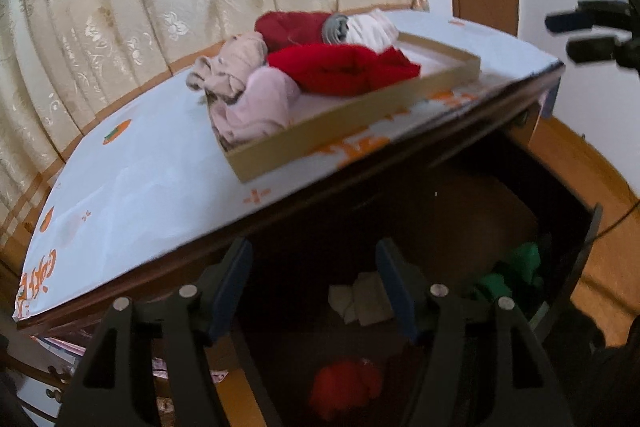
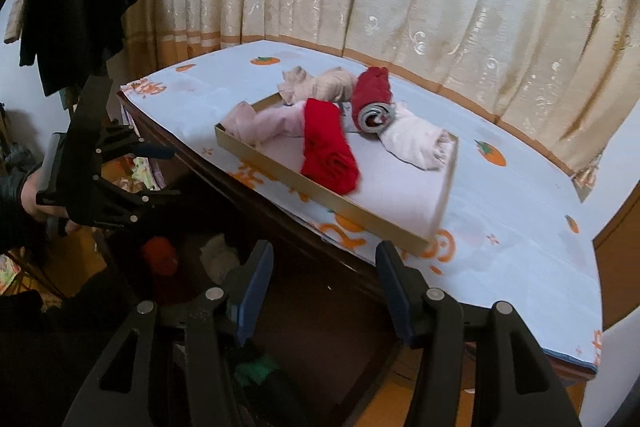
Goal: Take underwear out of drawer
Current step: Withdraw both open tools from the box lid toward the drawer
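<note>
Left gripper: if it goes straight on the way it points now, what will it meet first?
Probably the white cloth in the open drawer. It shows right between the open fingers of the left gripper, with nothing in front of it, though depth is unclear in this dark, blurred view.

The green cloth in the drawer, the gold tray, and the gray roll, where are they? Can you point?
green cloth (image 1: pixel 516 269): left wrist view, middle of the bunched fabric in the drawer.
gold tray (image 2: pixel 320 193): right wrist view, its near side wall.
gray roll (image 2: pixel 374 115): right wrist view, its spiral end.
</note>
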Available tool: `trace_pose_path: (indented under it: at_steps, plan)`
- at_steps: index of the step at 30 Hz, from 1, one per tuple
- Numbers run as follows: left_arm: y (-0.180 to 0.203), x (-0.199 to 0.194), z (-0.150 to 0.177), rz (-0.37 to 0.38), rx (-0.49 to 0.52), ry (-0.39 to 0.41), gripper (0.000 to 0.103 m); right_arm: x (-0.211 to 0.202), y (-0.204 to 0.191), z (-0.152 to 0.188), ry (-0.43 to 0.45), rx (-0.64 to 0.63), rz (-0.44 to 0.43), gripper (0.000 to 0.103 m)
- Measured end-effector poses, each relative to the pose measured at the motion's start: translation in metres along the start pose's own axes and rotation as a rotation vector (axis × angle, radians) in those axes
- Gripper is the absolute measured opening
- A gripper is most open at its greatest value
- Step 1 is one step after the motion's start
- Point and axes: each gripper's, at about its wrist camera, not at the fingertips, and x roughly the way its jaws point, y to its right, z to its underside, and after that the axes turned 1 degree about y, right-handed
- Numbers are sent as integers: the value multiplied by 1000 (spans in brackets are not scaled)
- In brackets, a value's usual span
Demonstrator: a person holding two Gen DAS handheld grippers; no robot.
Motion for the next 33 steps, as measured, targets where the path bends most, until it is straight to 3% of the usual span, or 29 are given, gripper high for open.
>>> trace_pose_path:
  at_steps: [8, 17, 28, 33]
  plan:
    - [-5, -5, 9, 3, -16, -12, 65, -24, -6, 8, -21, -67, 31, 57]
    - [-4, -4, 21, 11, -21, -33, 66, -36, -19, 25, -74, -122, 9, 57]
    - [0, -3, 30, 20, -2, -65, 69, -9, -35, 46, -131, -98, -54, 57]
    - [2, -1, 34, 16, 12, -84, 70, 22, -41, 61, -191, -97, -92, 57]
